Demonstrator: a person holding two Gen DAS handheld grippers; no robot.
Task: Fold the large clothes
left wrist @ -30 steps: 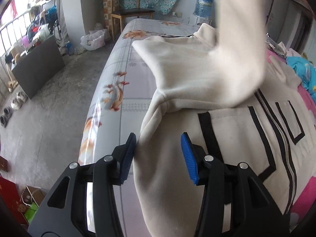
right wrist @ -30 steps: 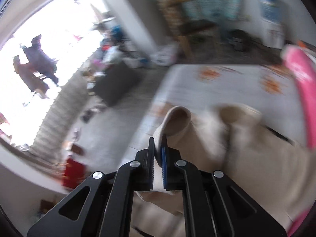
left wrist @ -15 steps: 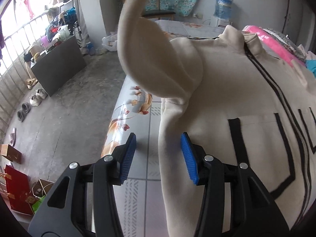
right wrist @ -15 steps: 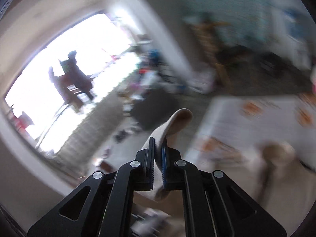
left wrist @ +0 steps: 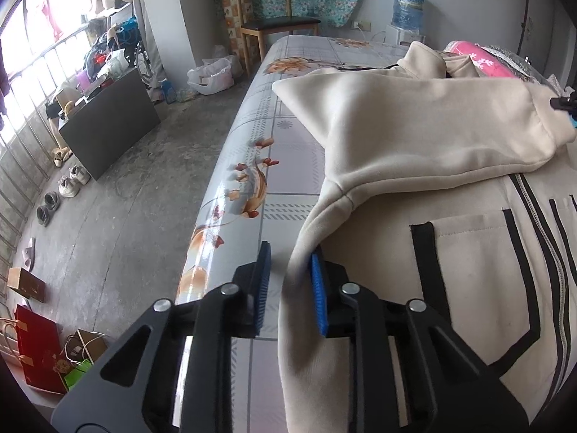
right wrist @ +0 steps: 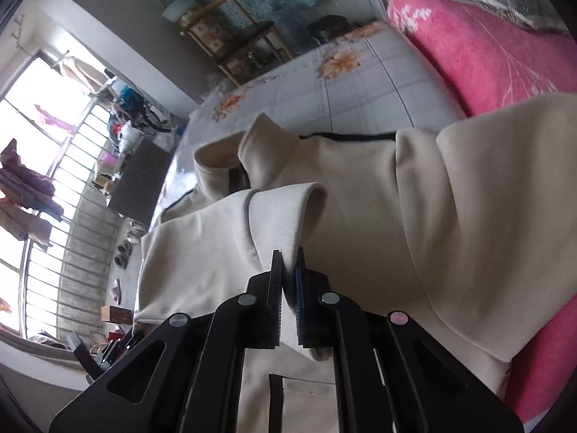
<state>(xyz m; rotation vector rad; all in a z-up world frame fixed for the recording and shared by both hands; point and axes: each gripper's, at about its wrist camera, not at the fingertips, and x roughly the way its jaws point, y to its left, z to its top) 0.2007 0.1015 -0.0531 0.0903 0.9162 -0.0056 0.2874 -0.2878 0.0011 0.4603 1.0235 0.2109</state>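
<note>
A cream zip-up jacket (left wrist: 450,288) with black stripes lies front-up on the bed. Its left sleeve (left wrist: 414,126) is folded across the chest, cuff to the right. My left gripper (left wrist: 288,278) is open, its jaws either side of the jacket's left side edge below the armpit. My right gripper (right wrist: 288,270) is shut on the sleeve's ribbed cuff (right wrist: 285,216) and holds it low over the jacket's chest (right wrist: 450,198). The right gripper's tip shows at the right edge of the left wrist view (left wrist: 566,104).
The bed has a glossy grey floral cover (left wrist: 259,180) with its edge to the left. A pink blanket (right wrist: 487,54) lies along the far side. On the floor are a dark cabinet (left wrist: 111,119), shoes (left wrist: 68,184), bags (left wrist: 39,353) and a wooden chair (left wrist: 277,25).
My right gripper has swung the sleeve from high in the air over and down across the jacket's chest. My left gripper's jaws have narrowed around the jacket's side edge.
</note>
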